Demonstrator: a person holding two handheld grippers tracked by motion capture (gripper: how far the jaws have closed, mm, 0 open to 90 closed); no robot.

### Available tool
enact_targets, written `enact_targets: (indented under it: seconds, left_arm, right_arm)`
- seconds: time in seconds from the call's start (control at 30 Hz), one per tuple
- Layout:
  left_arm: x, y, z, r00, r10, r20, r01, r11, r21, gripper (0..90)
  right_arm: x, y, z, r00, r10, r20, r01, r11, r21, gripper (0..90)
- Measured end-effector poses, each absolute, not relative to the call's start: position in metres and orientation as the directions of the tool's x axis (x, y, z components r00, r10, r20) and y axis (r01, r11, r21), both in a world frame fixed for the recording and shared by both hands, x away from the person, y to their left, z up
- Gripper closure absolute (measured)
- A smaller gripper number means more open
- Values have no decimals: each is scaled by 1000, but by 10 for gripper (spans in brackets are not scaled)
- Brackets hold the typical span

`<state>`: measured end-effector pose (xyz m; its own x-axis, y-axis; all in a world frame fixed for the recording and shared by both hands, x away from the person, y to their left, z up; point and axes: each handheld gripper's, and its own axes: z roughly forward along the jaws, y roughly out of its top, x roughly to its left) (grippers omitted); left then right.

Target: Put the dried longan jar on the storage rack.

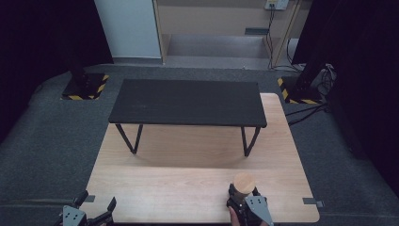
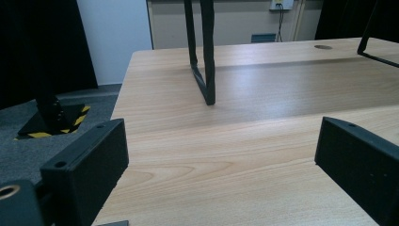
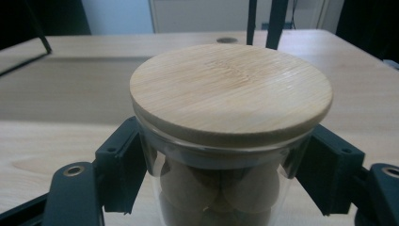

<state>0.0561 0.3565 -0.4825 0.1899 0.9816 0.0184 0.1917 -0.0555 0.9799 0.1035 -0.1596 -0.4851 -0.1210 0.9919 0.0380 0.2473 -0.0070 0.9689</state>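
Jar (image 3: 221, 188) with wooden lid (image 3: 230, 92) clamped by right gripper (image 1: 243, 200) at table's (image 1: 188, 188) five o'clock, left gripper (image 1: 89, 214) held wide open, nothing gripped, at seven o'clock.

The high view looks forward and down from above the near edge of the wooden table (image 1: 188, 188), taking in the whole top, the black bench (image 1: 188, 101) at its far half and the grey floor around. The left gripper view sits low at the near left corner, facing far across the table (image 2: 244, 141) toward a bench leg (image 2: 202, 61). The right gripper view sits very near a lidded jar (image 3: 230, 117), facing far; both low views share the tabletop and bench legs (image 3: 277, 21).
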Motion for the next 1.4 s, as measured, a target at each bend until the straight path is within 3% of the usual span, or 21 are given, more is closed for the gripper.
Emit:
enact_targets:
  seconds: [0.8,1.4]
  left_arm:
    - [51,356,-481,192,981,7,190,-44,981,21]
    - [46,357,-481,184,983,-3,185,-32,982,22]
  right_arm:
    - [138,-182,-340,-250,968,33,149,5,989,258]
    - [213,-186,-280,-280,960,0,128,37,991,259]
